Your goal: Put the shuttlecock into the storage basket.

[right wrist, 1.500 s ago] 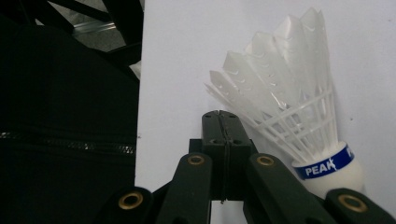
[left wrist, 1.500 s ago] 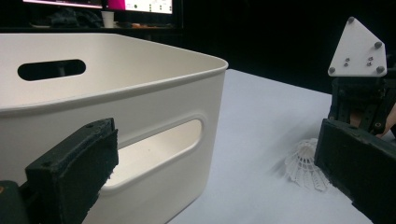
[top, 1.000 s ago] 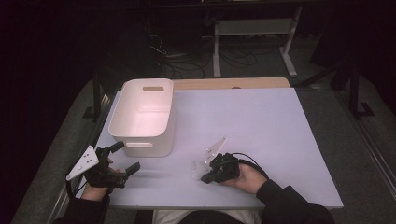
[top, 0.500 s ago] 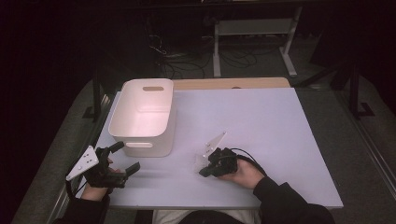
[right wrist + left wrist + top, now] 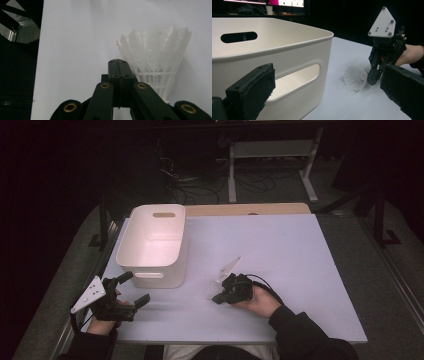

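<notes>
Since the earlier high-view pictures, the right tool (image 5: 217, 297) has edged a little toward the white bin (image 5: 151, 245), while the left tool (image 5: 131, 289) has kept its place by the bin's near corner.

High view: the white shuttlecock (image 5: 212, 289) lies on the pale worktop (image 5: 310, 270), well to the right of the bin, at the tip of the right tool. The left tool sits just in front of the bin with its jaws spread wide and nothing between them.

Left gripper view: the left tool (image 5: 329, 92) looks past the bin's handled wall (image 5: 294, 62) with both jaws far apart and empty. Beyond the bin, the shuttlecock (image 5: 355, 77) rests on its side on the worktop, and the right tool (image 5: 372, 78) touches its end.

Right gripper view: the right tool (image 5: 120, 65) has its jaws pressed fully together, with the shuttlecock (image 5: 155, 57) just beside them; whether they pinch any part of it I cannot tell.

My judgement is that the step in hand is getting a grip on the shuttlecock for the bin. Doing it well means spreading the jaws first, then closing on the firm base, not the fragile skirt, since a closed tip will only nudge it away.
</notes>
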Tool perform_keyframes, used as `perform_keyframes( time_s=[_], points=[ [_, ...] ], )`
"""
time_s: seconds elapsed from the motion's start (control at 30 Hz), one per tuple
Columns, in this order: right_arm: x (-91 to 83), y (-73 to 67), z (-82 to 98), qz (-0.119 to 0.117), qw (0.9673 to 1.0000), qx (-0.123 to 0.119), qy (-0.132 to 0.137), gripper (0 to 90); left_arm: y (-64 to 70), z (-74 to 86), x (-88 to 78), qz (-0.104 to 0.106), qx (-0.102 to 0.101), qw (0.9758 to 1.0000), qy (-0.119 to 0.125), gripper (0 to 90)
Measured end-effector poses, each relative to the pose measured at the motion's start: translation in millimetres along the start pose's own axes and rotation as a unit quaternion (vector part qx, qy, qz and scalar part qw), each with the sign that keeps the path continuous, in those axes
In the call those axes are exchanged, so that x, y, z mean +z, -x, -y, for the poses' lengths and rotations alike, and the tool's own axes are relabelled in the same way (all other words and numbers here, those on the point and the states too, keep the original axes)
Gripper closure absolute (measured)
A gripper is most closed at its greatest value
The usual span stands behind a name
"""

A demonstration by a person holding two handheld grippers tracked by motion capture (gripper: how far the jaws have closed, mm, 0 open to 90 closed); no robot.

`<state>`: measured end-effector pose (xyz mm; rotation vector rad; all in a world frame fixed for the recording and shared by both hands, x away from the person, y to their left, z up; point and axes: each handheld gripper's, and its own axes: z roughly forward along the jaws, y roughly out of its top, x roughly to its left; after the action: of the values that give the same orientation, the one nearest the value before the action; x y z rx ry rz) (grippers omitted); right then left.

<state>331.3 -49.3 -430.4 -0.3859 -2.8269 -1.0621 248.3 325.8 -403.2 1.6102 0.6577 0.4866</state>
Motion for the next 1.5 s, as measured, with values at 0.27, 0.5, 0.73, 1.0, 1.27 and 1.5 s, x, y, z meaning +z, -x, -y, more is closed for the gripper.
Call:
perform_keyframes(
  time_s=[0.27,0.5,0.73,1.0,1.27,1.5],
  points=[
    [-2.1,6.3,0.6,0.003,0.9999,0.009,0.006,89.0,-0.1,0.0,0.0,0.001,0.000,1.0000,0.000,0.0],
    [-2.3,10.3,0.1,0.008,0.9998,0.014,0.009,89.0,-0.2,0.0,0.0,0.001,-0.001,1.0000,0.000,0.0],
    [-4.4,9.8,0.0,0.006,0.9998,0.013,0.013,89.0,-0.1,0.0,0.0,0.001,0.000,1.0000,0.000,0.0],
    [-15.5,5.3,0.4,0.000,0.9995,0.014,0.029,87.8,-0.1,0.0,-0.1,0.001,0.000,1.0000,0.000,0.0],
    [-21.6,4.1,0.1,-0.001,0.9993,0.018,0.033,84.7,-0.1,0.0,-0.1,0.001,0.000,1.0000,0.000,0.0],
    [-26.9,2.4,-0.1,-0.002,0.9992,0.020,0.034,79.4,-0.1,0.0,-0.1,0.001,0.000,1.0000,0.000,0.0]
  ],
)
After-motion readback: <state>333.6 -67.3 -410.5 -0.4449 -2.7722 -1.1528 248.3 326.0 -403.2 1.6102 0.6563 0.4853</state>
